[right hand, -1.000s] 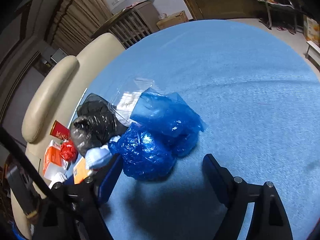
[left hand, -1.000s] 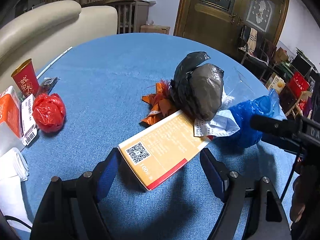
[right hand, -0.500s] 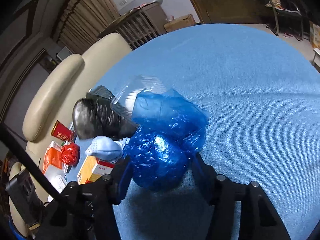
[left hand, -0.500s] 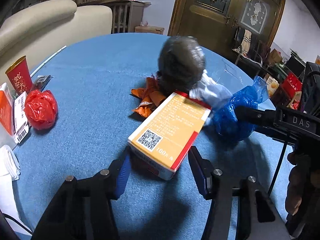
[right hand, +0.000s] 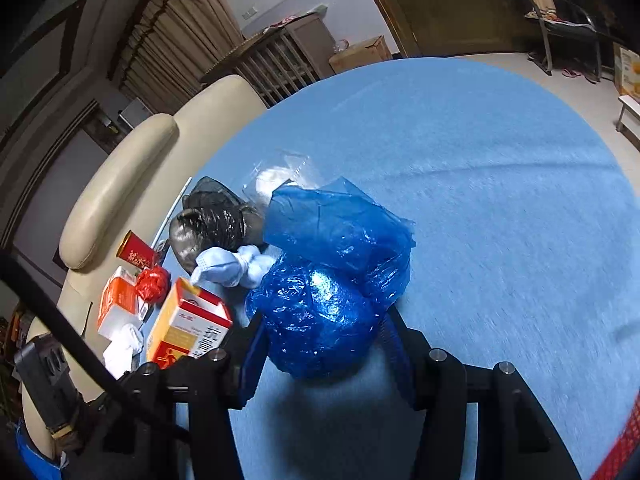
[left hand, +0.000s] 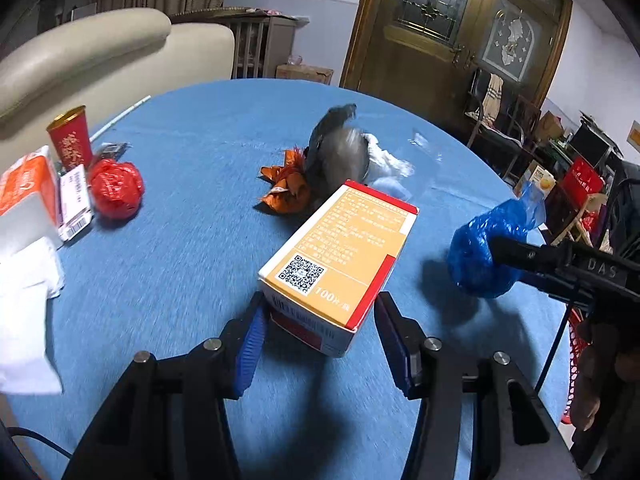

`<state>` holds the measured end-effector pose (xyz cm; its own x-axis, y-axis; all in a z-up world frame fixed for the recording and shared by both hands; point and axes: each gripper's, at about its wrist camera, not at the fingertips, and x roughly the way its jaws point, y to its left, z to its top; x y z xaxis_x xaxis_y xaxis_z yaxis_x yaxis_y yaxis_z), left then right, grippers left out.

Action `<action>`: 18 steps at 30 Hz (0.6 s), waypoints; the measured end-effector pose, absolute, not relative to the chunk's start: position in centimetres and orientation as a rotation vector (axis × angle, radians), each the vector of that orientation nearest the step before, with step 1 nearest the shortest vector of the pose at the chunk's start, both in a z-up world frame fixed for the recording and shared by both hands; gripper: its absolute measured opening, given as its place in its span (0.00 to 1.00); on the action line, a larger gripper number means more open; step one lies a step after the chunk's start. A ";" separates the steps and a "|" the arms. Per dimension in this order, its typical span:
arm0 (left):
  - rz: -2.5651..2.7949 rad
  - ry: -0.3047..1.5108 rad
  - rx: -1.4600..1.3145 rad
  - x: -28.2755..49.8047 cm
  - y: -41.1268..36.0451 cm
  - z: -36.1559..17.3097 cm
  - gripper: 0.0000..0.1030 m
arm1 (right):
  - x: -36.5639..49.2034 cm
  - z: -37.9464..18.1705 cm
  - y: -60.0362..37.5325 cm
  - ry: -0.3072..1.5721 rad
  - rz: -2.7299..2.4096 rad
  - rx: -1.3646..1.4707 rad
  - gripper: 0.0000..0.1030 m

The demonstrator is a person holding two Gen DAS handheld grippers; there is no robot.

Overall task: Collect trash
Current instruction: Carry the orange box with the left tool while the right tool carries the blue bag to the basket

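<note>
My left gripper (left hand: pixel 320 328) is shut on an orange and white carton (left hand: pixel 340 256) and holds it tilted above the blue table. My right gripper (right hand: pixel 320 340) is shut on a crumpled blue plastic bag (right hand: pixel 328 280), lifted off the table; the bag also shows in the left wrist view (left hand: pixel 484 248). Left on the table are a black plastic bag (left hand: pixel 340 152), an orange wrapper (left hand: pixel 288 184), a white face mask (left hand: pixel 388 164) and a red plastic ball (left hand: pixel 116 188).
A red cup (left hand: pixel 72 138), an orange and white tissue pack (left hand: pixel 24 196), a label slip (left hand: pixel 74 200) and white tissues (left hand: pixel 24 304) lie at the table's left edge. A cream sofa (left hand: pixel 80 48) stands behind. A clear plastic bag (right hand: pixel 280 168) lies beside the black bag.
Both grippers closed on their items and lifted them: the left on the carton, the right on the blue bag. The black bag rolled as the carton came away.
</note>
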<state>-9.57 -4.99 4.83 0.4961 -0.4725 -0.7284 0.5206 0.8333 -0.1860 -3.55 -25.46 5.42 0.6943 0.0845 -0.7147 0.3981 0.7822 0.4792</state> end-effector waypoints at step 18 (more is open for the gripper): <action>-0.669 0.786 0.069 -15.7 -7.5 8.5 0.54 | -12.3 6.7 -25.3 0.733 -0.219 0.691 0.55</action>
